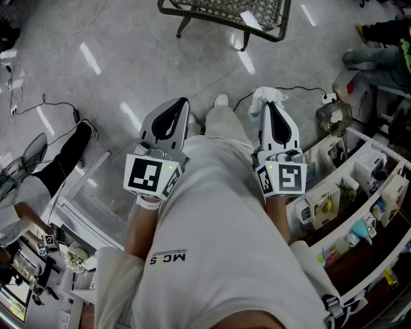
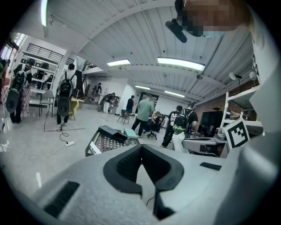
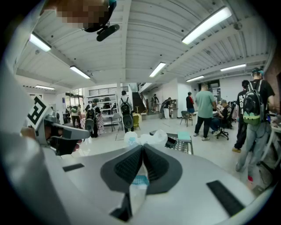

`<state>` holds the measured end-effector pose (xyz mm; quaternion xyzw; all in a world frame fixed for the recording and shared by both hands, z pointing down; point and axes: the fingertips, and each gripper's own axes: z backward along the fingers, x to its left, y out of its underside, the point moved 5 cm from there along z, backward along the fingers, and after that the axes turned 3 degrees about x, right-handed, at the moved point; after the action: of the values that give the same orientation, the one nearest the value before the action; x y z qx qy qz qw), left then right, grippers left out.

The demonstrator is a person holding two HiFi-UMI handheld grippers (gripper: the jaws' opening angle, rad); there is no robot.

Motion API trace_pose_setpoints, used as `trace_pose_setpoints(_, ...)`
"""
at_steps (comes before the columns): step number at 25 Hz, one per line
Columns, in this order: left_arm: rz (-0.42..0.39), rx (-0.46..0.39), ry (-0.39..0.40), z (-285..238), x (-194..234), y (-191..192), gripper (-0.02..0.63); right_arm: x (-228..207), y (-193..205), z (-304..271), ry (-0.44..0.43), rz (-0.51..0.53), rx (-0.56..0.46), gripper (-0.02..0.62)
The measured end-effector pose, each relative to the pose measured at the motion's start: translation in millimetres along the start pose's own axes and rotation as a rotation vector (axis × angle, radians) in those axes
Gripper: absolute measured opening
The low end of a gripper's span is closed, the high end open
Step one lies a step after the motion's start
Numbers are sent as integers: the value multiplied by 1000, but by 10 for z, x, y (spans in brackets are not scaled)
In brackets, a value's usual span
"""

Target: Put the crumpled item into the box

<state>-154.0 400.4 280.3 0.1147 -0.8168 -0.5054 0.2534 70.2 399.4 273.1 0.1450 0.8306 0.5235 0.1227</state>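
Note:
A crumpled white plastic item sticks out past the tip of my right gripper, which is shut on it. In the right gripper view the crumpled item bulges above the closed jaws of the right gripper, and a strip with a blue mark runs down between the pads. My left gripper is held level beside it, shut and empty; in the left gripper view the left gripper has its jaws meeting at the tip. A clear bin stands on the floor at lower left. I cannot tell which container is the box.
A black mesh rack stands ahead on the grey floor, also seen as the mesh rack with flat items on it. A white shelf unit full of small goods lines the right. Cables cross the floor at left. Several people stand farther off.

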Motion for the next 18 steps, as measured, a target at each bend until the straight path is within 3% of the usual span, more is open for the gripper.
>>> trace_pose_setpoints(6,-44,25,-7,-67,-254,-54,25,107,-279,-49,-101,59,-83,23)
trace_pose_setpoints(18,-72,-47,-15,-567,-759,-304,25,-605,-418,-38,-156,-8,-189,25)
